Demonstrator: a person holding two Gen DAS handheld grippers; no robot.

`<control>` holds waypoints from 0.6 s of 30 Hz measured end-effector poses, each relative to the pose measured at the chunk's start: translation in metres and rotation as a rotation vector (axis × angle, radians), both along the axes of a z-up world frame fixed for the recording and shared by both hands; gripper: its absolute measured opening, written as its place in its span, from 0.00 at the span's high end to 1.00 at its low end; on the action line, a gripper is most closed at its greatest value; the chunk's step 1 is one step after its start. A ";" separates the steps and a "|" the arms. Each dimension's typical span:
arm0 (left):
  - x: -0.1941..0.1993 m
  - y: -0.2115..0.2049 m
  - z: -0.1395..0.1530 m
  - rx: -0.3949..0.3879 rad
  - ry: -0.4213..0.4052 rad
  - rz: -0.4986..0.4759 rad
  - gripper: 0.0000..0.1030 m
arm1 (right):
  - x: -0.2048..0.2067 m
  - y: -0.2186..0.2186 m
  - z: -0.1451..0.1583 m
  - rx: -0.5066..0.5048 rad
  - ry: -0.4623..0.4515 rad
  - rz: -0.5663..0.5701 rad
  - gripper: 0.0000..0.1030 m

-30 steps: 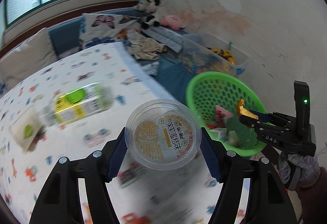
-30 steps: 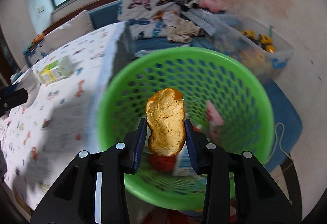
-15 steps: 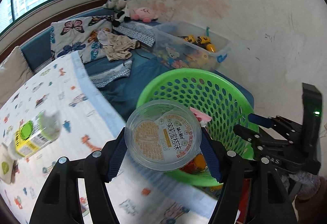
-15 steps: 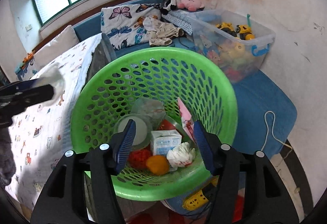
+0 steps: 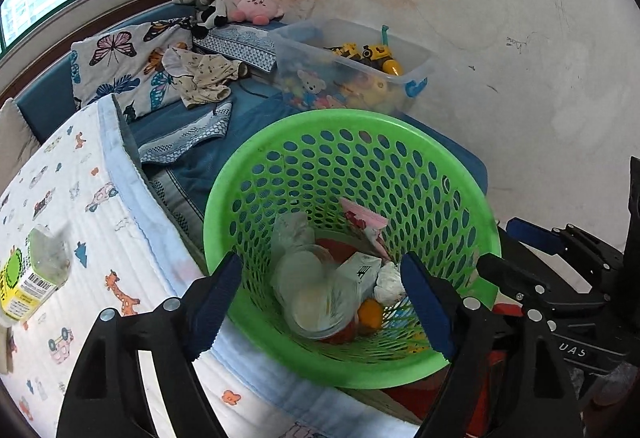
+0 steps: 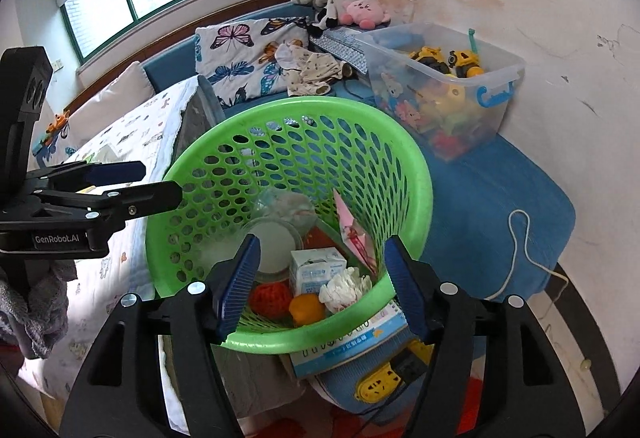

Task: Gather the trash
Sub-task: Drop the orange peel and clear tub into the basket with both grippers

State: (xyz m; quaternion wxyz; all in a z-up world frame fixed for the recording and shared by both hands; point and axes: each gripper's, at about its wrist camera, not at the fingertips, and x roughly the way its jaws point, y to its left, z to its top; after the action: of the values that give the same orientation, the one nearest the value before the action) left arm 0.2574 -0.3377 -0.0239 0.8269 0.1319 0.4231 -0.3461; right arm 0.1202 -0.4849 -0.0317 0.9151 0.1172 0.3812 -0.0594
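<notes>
A green perforated basket [image 5: 452, 182] [image 6: 416, 174] stands beside the bed and holds several pieces of trash: a clear plastic cup [image 5: 316, 310], a small white carton [image 6: 316, 270], crumpled tissue [image 6: 344, 286], an orange bread piece [image 6: 306, 308] and a pink wrapper [image 6: 354, 230]. My left gripper [image 5: 320, 294] is open and empty, just above the basket's near rim. My right gripper [image 6: 320, 278] is open and empty over the basket. A green-labelled bottle [image 5: 32, 274] lies on the bed sheet at the left.
The bed with a cartoon-print sheet [image 5: 80, 206] lies left of the basket. A clear toy bin [image 6: 444, 86] stands behind it by the wall. A blue mat [image 6: 500, 206], a white cord [image 6: 520, 238] and a yellow power strip [image 6: 384, 382] lie on the floor.
My left gripper swung over the basket, opened, and the clear cup dropped in. My right gripper let the bread piece fall into the basket earlier and stays open.
</notes>
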 end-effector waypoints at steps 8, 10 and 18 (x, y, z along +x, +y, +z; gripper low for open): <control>-0.008 0.035 0.010 -0.027 -0.027 0.044 0.22 | -0.001 0.012 0.005 0.007 -0.009 0.025 0.35; -0.011 0.053 0.013 -0.040 -0.035 0.070 0.22 | 0.001 0.019 0.007 0.007 -0.012 0.041 0.34; -0.011 0.126 0.014 -0.055 -0.059 0.211 0.22 | 0.019 0.054 0.014 -0.004 -0.019 0.120 0.30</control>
State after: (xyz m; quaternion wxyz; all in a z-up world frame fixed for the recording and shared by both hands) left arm 0.2460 -0.2118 -0.0095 0.8741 0.0740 0.4007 -0.2645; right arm 0.1393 -0.4311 -0.0181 0.9208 0.0929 0.3788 -0.0039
